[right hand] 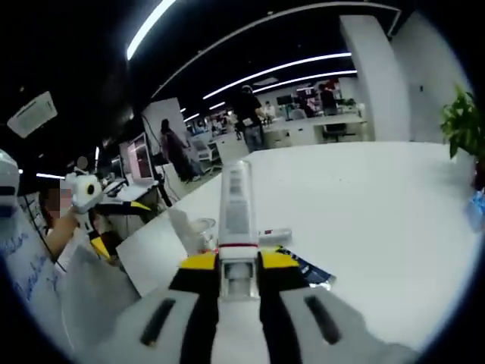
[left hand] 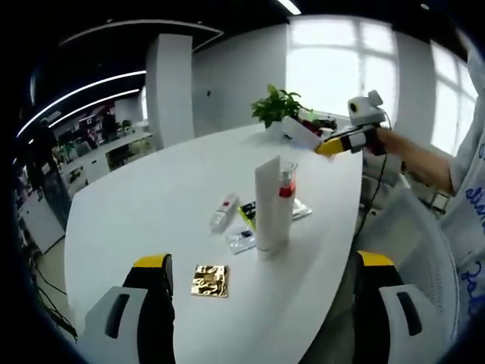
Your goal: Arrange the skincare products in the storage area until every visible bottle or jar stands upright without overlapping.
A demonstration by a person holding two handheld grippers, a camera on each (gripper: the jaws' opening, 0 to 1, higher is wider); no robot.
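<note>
Now right gripper (right hand: 239,269) clamps white tube (right hand: 236,220) | left gripper (left hand: 261,292) open

Right gripper (right hand: 237,267): jaws closed on a white box (right hand: 236,220) with a red band, held upright
Table (right hand: 394,220): white, bearing a white tube (right hand: 184,231), a small clear jar (right hand: 203,227) and dark sachets (right hand: 309,270)
Left gripper (right hand: 87,199): raised at the left
Plant (right hand: 464,121): at the right edge
</note>
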